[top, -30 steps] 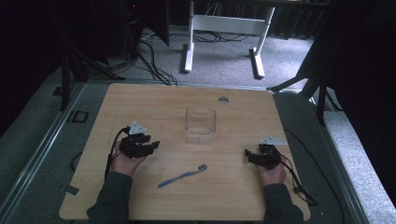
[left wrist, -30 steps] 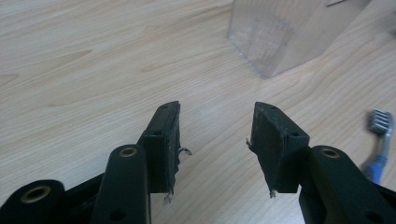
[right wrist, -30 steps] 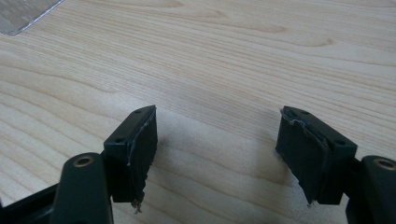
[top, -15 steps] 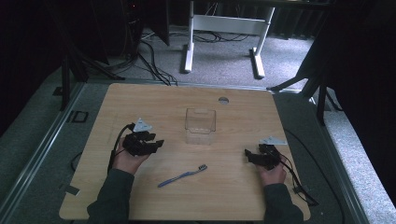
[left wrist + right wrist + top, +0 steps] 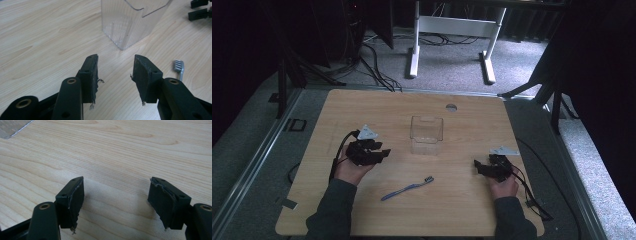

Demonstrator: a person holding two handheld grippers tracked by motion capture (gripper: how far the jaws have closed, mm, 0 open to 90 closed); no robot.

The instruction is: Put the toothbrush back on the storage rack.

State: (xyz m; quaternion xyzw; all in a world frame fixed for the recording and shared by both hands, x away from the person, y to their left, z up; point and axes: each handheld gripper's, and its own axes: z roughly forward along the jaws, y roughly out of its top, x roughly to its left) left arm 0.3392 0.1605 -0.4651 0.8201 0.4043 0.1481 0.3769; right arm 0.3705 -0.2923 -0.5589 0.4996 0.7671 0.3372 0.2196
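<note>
Shifted since the earlier frame: my left gripper [image 5: 382,152], slightly right toward the container; everything else unmoved.
Worktop [image 5: 377,107]: pale wood, carrying all items.
Clear container [image 5: 426,135]: upright, mid-worktop, just ahead of my left fingers [image 5: 90,75].
Left gripper: fingers moderately apart, holding nothing.
Right gripper [image 5: 479,167]: near the right edge, fingers [image 5: 72,200] wide, holding nothing.
Blue toothbrush [image 5: 407,188]: flat on the worktop between my hands, near the front, bristle head [image 5: 179,66] just beside my left fingers, untouched.

Light wood desk [image 5: 377,107]; clear plastic box [image 5: 426,135] stands mid-desk, blue toothbrush [image 5: 407,188] lies flat nearer the front edge.
</note>
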